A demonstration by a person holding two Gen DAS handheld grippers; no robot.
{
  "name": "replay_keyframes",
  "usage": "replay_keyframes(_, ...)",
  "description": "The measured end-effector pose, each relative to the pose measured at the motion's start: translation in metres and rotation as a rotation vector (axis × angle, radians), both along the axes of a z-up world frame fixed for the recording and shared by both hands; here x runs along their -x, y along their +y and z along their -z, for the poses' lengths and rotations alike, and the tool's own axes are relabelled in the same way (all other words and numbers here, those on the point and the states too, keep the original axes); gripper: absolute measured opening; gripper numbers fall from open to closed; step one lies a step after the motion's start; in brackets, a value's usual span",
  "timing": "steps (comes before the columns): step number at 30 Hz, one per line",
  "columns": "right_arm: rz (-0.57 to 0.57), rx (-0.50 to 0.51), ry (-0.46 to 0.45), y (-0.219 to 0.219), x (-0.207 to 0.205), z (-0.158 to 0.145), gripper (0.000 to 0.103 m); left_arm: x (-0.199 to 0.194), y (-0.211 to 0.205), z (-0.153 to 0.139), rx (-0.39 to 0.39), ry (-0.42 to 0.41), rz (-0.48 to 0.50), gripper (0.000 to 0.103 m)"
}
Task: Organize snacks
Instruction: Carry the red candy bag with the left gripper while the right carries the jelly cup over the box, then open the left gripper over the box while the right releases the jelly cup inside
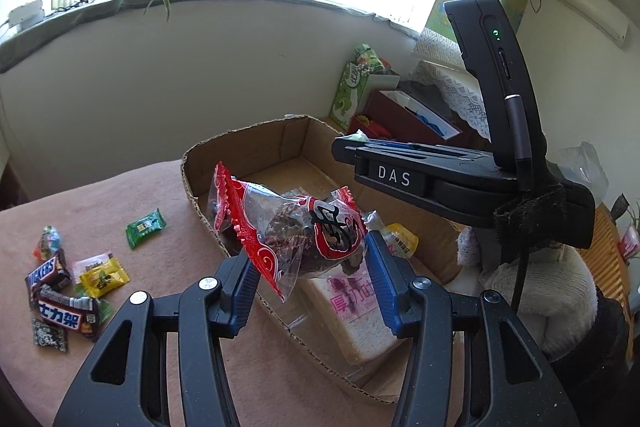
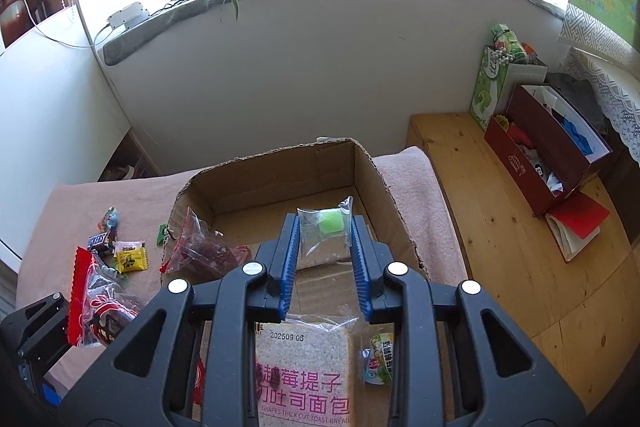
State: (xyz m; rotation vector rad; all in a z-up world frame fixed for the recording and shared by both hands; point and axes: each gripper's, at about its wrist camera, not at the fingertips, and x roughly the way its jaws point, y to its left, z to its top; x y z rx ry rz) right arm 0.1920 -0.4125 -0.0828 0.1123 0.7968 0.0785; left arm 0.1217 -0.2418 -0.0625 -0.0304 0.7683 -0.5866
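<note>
Red-and-clear crinkly plastic snack bag [image 1: 292,227] w/ dark brown pieces inside sits clamped between our left gripper [image 1: 308,259]'s blue ribbed pads, held up in the air above the near-left corner of the open brown cardboard box [image 1: 248,143]. Its long axis runs roughly left-right across the left wrist view, slightly tilted: the serrated red end points up-left, the other end w/ the black-and-white printed emblem points right toward the pad there. In the right wrist view we see that same bag at lower left, beside the box's left wall.

Our right gripper [image 2: 325,251] is clenched on a small clear plastic pouch [image 2: 325,227] w/ a green cube-shaped sweet inside, held over the box interior; pouch stands upright, long axis pointing away from us, top edge toward the box's far wall.

Inside the box: a wrapped slice of thick-cut toast bread [image 2: 304,375] w/ pink lettering lies flat on the floor near us, a small yellow-green sachet [image 2: 378,359] just beside it on the right, and another clear bag of dark reddish pieces [image 2: 200,251] leaning at the left wall.

Box rests on a pinkish-beige cloth-covered table [image 1: 120,195]. Left of the box, loose on the cloth: a green candy wrapper [image 1: 146,227], a yellow candy wrapper [image 1: 104,277], brown Snickers bars [image 1: 48,273] and a few more small sweets, clustered close together, well apart from the bag we hold.
</note>
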Motion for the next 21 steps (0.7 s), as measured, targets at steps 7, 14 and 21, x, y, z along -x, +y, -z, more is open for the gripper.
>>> replay_keyframes(7, 0.001, -0.007, 0.008, -0.0041, -0.0039, 0.0028, 0.028, -0.0024, -0.0072, -0.0003, -0.011, 0.004, 0.011, 0.051)
replay_keyframes(14, 0.012, 0.011, -0.003, -0.0027, -0.0024, 0.0001, 0.059, -0.0029, -0.0100, -0.0032, -0.012, -0.007, 0.005, 0.064)
replay_keyframes(21, 0.028, 0.029, -0.018, -0.0033, 0.0008, -0.0043, 0.074, -0.0020, -0.0093, -0.0055, -0.009, -0.012, 0.003, 0.064)
